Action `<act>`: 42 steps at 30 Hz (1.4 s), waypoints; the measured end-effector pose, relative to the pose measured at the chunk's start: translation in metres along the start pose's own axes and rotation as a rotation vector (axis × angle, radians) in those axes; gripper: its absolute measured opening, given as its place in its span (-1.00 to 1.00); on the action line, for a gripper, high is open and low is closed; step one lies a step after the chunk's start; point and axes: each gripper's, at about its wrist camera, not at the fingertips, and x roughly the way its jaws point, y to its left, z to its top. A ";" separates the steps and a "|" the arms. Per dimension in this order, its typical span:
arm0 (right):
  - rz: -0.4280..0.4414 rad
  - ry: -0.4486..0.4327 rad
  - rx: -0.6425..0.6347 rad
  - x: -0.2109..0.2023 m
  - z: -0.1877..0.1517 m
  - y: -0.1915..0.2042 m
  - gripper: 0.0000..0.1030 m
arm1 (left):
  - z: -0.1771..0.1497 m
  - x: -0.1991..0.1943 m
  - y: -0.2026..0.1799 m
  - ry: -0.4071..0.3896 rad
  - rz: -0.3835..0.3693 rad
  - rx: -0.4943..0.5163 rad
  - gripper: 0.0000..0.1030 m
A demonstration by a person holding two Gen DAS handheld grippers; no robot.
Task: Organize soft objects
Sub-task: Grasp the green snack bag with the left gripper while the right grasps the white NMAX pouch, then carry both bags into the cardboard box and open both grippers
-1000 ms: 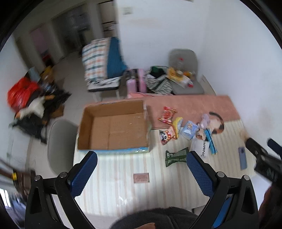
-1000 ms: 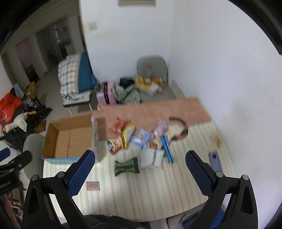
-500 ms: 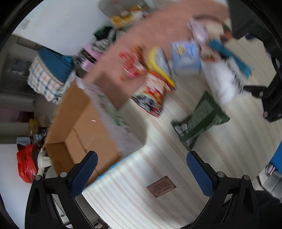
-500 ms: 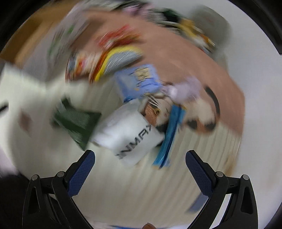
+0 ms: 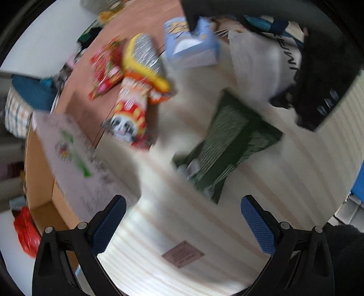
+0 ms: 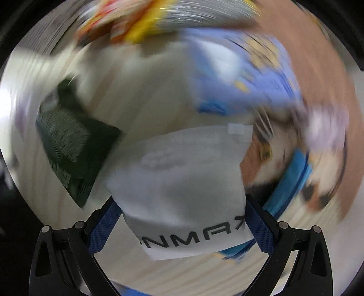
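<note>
Left tool [image 5: 183,218] hanging wide open above the striped counter [image 5: 204,227], blue pads [image 5: 109,222] well apart, gripping nothing. Small brown label [image 5: 183,254] lying on the cloth just ahead of it, between the fingers. Dark green packet [image 5: 227,145] lying flat farther out, near centre. Cardboard box [image 5: 68,164] sitting open at left, printed flap blurred. Panda snack bag [image 5: 129,118] lying beyond the box corner, touching a yellow-and-silver bag [image 5: 145,61] and beside a red bag [image 5: 107,68]. Light blue pack [image 5: 193,45] sitting farther back, on the pink cloth [image 5: 141,22]. White bag [image 5: 259,68] lying at far right, partly covered by the dark body of the right tool.

Right tool [image 6: 182,230] reaching low over the white bag [image 6: 182,182], fingers spread to either side of its lettered end, pads [image 6: 102,227] sitting right at the bag's edges; actual squeeze not possible to tell through blur. Green packet [image 6: 72,145] lying just left of the bag. Bright blue strip [image 6: 289,189] poking out from under its right side. Light blue pack [image 6: 238,79] lying beyond, heavily smeared. Yellow bag [image 6: 159,18] blurring at the far edge.
</note>
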 end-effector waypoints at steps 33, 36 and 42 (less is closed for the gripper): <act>0.261 -0.027 0.742 0.096 -0.048 -0.060 0.56 | 0.020 0.083 0.042 0.236 -0.307 -0.577 -0.36; 0.251 -0.052 0.764 0.076 -0.065 -0.067 0.47 | 0.013 0.060 0.042 0.184 -0.294 -0.601 -0.38; 0.327 -0.177 0.755 0.031 -0.079 -0.029 0.47 | -0.030 -0.014 0.083 0.036 -0.364 -0.731 -0.39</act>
